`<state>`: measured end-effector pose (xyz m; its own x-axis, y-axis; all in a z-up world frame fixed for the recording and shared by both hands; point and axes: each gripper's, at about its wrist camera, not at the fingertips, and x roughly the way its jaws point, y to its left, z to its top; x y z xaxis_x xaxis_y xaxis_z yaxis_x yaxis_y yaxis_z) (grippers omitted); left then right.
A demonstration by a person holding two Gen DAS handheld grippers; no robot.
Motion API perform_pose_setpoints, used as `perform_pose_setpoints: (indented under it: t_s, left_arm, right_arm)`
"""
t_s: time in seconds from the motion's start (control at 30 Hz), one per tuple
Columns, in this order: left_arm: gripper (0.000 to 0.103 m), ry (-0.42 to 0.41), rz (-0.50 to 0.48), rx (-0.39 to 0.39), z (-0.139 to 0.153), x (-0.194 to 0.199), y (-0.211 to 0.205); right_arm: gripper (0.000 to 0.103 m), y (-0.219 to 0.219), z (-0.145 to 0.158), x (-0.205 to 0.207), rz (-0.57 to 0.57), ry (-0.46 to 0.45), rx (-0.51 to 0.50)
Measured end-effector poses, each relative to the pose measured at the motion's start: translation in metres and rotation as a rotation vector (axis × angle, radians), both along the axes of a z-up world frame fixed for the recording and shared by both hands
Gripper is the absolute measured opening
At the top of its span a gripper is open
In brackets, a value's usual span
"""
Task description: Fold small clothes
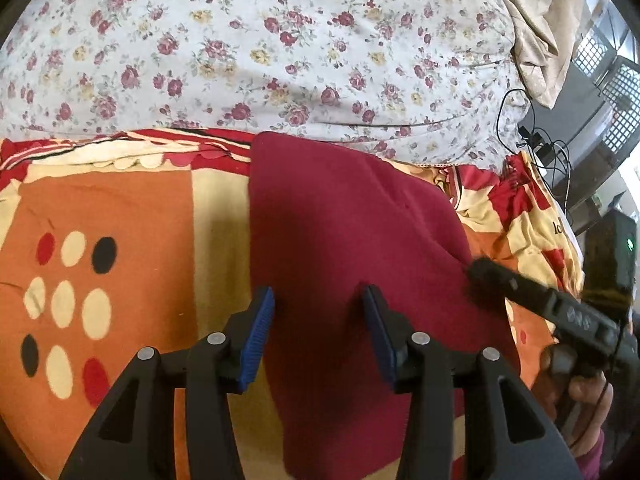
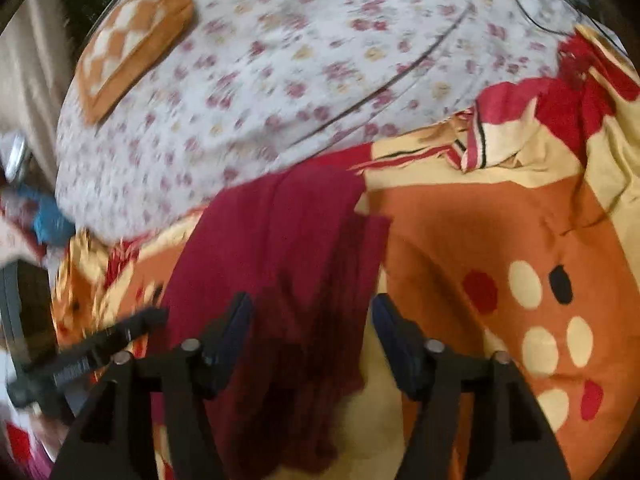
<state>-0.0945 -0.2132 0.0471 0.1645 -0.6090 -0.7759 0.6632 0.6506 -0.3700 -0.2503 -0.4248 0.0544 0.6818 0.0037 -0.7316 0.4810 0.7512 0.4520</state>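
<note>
A maroon knit garment, folded into a long panel, lies flat on an orange, cream and red blanket printed with ovals. Left gripper: ribbed blue pads, jaws spread above the garment's near part. Right gripper: jaws spread, holding nothing, view blurred. Beyond lies a floral bedsheet. No legible writing.

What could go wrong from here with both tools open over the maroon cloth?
The maroon cloth lies on a loose patterned blanket, so the left tool could pinch both layers together. The right tool view is blurred, so its aim may be off. A black cable lies on the floral sheet nearby and might snag.
</note>
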Motion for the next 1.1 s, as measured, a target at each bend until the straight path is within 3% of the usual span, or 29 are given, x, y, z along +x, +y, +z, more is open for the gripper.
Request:
perform_pose_setpoints:
  t_s: [0.1, 0.2, 0.33, 0.57, 0.6, 0.67, 0.7, 0.73, 0.83, 0.93, 1.1]
  left_arm:
    - [0.039, -0.020, 0.000, 0.011, -0.001, -0.002, -0.005]
    - [0.040, -0.031, -0.005, 0.017, -0.002, -0.005, -0.007]
    - [0.043, -0.068, -0.022, 0.033, -0.004, -0.010, -0.012]
    - [0.048, -0.074, -0.028, 0.040, -0.007, -0.010, -0.012]
    - [0.048, -0.056, -0.025, 0.033, -0.007, -0.006, -0.010]
    - [0.051, 0.000, -0.022, 0.006, -0.008, 0.002, -0.006]
    - [0.053, 0.026, -0.018, -0.008, -0.009, 0.006, -0.006]
    - [0.057, 0.067, -0.012, -0.033, -0.011, 0.012, -0.004]
    - [0.066, 0.107, -0.018, -0.056, -0.016, 0.018, -0.008]
    - [0.072, 0.098, -0.043, -0.026, -0.025, 0.019, -0.017]
    - [0.081, 0.161, -0.060, -0.034, -0.041, 0.027, -0.026]
  right_arm:
    - [0.066, -0.017, -0.014, 0.022, -0.021, 0.030, 0.026]
    - [0.020, -0.022, -0.021, 0.043, 0.033, 0.038, -0.027]
    - [0.017, -0.021, -0.020, 0.048, 0.024, 0.072, -0.148]
    - [0.017, -0.025, -0.024, 0.033, -0.002, 0.053, -0.102]
    - [0.020, -0.025, -0.019, 0.029, -0.011, 0.042, -0.083]
    - [0.044, -0.024, -0.013, 0.022, -0.030, 0.033, -0.064]
    - [0.071, -0.024, -0.012, 0.018, -0.030, 0.023, -0.041]
    - [0.086, -0.024, -0.012, 0.015, -0.025, 0.009, -0.020]
    - [0.087, -0.023, -0.022, 0.014, 0.003, 0.021, 0.021]
    - [0.089, -0.024, -0.037, 0.018, 0.025, 0.037, 0.066]
    - [0.093, -0.030, -0.056, 0.025, 0.049, -0.009, 0.152]
